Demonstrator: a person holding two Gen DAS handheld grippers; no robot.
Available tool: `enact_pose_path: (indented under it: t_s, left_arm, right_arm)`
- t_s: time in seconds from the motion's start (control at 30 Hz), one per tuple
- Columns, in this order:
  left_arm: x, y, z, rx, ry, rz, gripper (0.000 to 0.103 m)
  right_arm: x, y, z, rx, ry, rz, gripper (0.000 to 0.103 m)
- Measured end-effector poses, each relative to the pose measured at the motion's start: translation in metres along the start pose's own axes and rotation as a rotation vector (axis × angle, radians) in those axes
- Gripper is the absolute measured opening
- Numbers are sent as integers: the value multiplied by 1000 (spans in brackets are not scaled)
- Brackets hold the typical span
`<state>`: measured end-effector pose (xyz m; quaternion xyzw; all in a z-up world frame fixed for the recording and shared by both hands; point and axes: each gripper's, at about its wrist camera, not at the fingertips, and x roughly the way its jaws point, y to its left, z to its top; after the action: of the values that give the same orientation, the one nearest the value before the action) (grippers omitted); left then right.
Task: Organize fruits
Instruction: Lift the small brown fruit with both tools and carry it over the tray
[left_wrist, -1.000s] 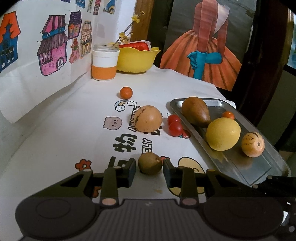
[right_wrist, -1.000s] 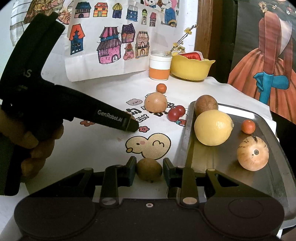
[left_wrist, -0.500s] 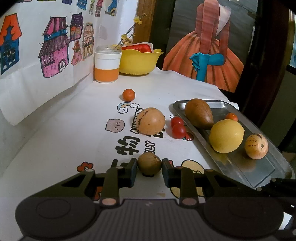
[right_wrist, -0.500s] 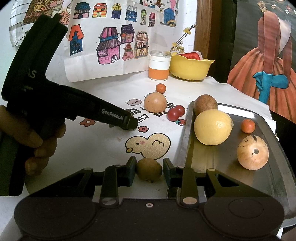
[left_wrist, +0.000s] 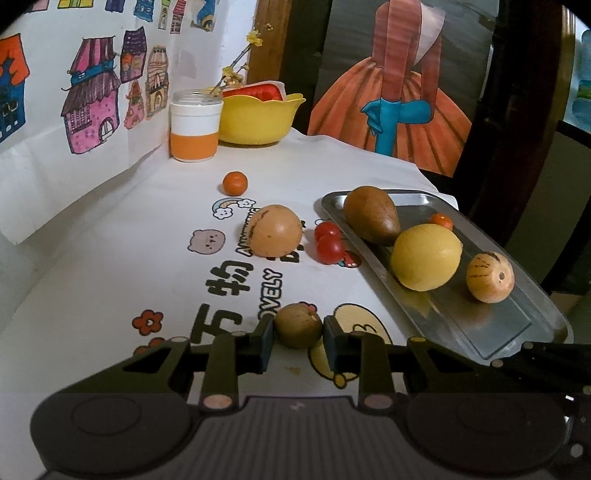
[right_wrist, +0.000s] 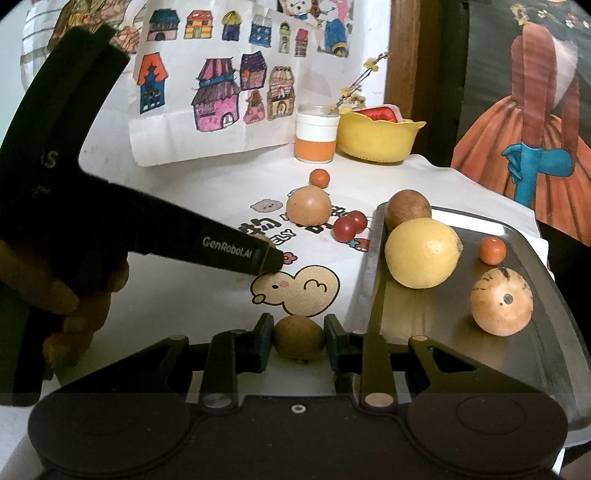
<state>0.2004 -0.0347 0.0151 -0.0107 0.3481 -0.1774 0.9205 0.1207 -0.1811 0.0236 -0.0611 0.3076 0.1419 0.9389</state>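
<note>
A small, round, dull olive-brown fruit (left_wrist: 298, 325) sits on the white printed tablecloth (left_wrist: 110, 266) between the left gripper (left_wrist: 298, 338) pads, both closed against its sides. The right gripper (right_wrist: 298, 338) clamps a second rough brown-green fruit (right_wrist: 298, 336) beside the shiny rectangular steel tray (right_wrist: 532, 236). The tray carries a smooth yellow lemon (right_wrist: 422, 252), a brown pear-shaped fruit (left_wrist: 372, 215), a speckled tan fruit (right_wrist: 501, 305) and a tiny orange ball (right_wrist: 492, 250). The left tool's arm reads "GenRobot.AI"; the cloth reads "LOVELY".

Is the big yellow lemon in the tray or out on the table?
In the tray. The yellow lemon rests on the metal tray, inside its rim, next to a brown fruit.
</note>
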Motion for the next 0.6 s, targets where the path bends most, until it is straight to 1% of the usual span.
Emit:
enact_pose_path:
  t_s: [0.4,0.6]
  left_arm:
    - [-5,-8,1,-5,-7,-3,31]
    - [-6,-18,5,1,-18,-19,31]
  right_arm:
    - [-15,-2,-1,12,-40,-1,31]
    - [-25,-11,1,28,-68,-27,32]
